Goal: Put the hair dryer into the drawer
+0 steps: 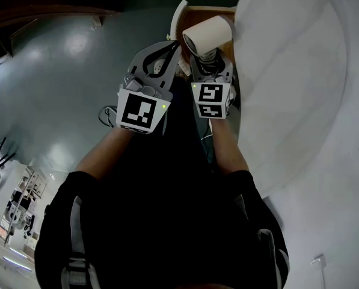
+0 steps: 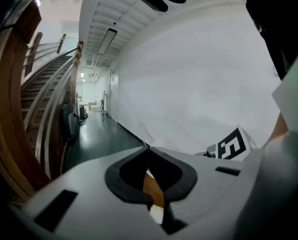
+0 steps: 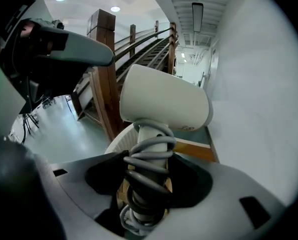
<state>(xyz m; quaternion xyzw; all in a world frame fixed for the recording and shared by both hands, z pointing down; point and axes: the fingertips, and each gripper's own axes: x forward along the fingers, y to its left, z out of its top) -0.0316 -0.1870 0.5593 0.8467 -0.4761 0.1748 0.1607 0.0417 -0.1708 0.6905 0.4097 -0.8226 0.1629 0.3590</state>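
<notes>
A: Where's the hair dryer (image 1: 208, 35)?
B: In the right claw (image 1: 209, 65), clamped on the handle w/ the cord (image 3: 149, 154) coiled round it, head up, by the wooden drawer (image 1: 204, 9). Left claw (image 1: 156, 58) is closed, empty.
A: Handling?
B: Prob. light, hard plastic, top-heavy. Coils could slip, so the handle's the spot.
A: Obstacles?
B: White wall (image 1: 299, 71) close on the right; left claw just beside.

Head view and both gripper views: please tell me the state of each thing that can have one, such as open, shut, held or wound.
drawer: pulled open, its wooden inside shows.
hair dryer: held upright by its handle, not yet in the drawer.
cord: wound round the handle.
right gripper: shut on the hair dryer.
left gripper: shut, holds nothing.
</notes>
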